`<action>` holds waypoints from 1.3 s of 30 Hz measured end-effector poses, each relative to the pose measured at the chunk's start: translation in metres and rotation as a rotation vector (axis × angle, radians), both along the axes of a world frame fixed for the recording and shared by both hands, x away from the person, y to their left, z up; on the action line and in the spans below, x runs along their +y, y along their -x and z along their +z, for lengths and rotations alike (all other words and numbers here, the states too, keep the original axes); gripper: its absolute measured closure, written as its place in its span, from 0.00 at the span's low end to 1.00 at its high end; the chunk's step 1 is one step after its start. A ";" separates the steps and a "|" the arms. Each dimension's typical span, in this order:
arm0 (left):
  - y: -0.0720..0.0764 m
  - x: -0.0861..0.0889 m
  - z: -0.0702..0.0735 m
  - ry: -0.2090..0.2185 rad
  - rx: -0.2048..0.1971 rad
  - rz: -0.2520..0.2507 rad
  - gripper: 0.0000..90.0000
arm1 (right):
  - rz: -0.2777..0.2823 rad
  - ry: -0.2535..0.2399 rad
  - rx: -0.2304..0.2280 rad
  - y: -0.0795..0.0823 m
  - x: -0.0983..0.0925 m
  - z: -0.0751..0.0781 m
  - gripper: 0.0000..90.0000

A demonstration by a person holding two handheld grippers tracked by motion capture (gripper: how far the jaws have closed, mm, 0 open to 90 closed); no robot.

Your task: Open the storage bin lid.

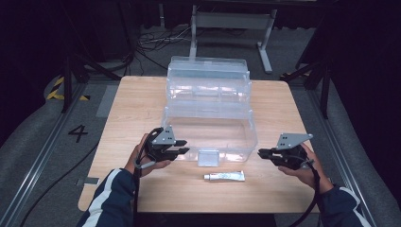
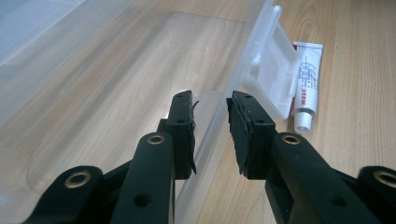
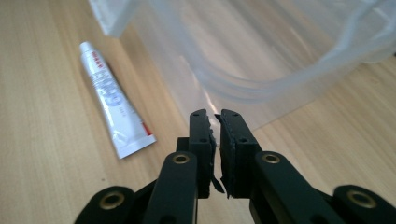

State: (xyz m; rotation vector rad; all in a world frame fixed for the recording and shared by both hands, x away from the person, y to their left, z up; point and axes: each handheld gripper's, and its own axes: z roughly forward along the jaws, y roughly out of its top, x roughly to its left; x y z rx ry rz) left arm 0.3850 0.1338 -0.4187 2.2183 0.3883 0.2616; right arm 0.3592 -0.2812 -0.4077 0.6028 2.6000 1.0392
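Note:
A clear plastic toolbox (image 1: 246, 135) stands open in the middle of the wooden table (image 1: 137, 99), its lid and tray tilted back. My left gripper (image 1: 185, 147) is at the box's front left corner. In the left gripper view its jaws (image 2: 211, 105) straddle the front wall (image 2: 252, 32) and are shut on it. A white tube (image 1: 224, 176) lies on the table in front of the box, below the latch (image 1: 208, 157). My right gripper (image 1: 261, 152) hovers low by the box's front right corner, its jaws nearly together and empty (image 3: 215, 114), with the tube (image 3: 114, 105) off to their left.
The latch flap (image 2: 271, 79) hangs down at the front wall beside the tube (image 2: 306, 88). The box's rounded corner (image 3: 261, 88) lies just ahead of the right jaws. Bare tabletop runs along the front edge. Beyond the table stand a metal frame (image 1: 231, 21) and floor cables.

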 end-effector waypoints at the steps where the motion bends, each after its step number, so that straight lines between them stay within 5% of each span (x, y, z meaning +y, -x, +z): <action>1: 0.000 -0.001 0.000 0.000 -0.001 -0.005 0.79 | 0.009 -0.001 0.005 0.002 0.002 -0.001 0.92; 20: 0.001 -0.002 -0.001 0.006 -0.009 -0.010 0.80 | 0.238 0.113 0.109 0.025 0.078 -0.033 0.65; 39: 0.003 -0.003 -0.002 0.011 -0.019 0.006 0.79 | 0.259 0.224 0.116 0.019 0.115 -0.046 0.58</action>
